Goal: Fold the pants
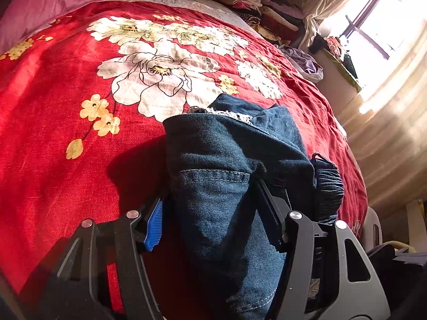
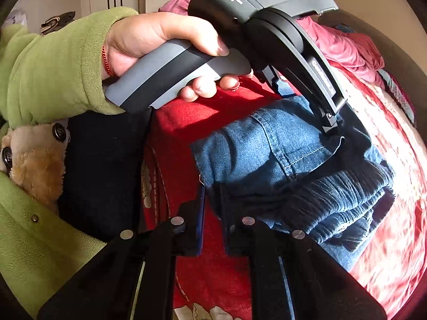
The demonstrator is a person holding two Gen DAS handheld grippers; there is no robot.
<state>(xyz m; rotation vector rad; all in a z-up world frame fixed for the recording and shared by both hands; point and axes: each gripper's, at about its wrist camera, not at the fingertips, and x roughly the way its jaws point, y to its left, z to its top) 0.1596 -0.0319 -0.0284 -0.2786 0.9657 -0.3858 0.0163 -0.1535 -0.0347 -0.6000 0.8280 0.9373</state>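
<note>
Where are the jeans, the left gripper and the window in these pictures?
jeans (image 1: pixel 218 186): left wrist view, denim below the pocket seam.
left gripper (image 1: pixel 213 221): left wrist view, midway between the jaws, which straddle the denim.
window (image 1: pixel 379 26): left wrist view, bright pane.
</note>
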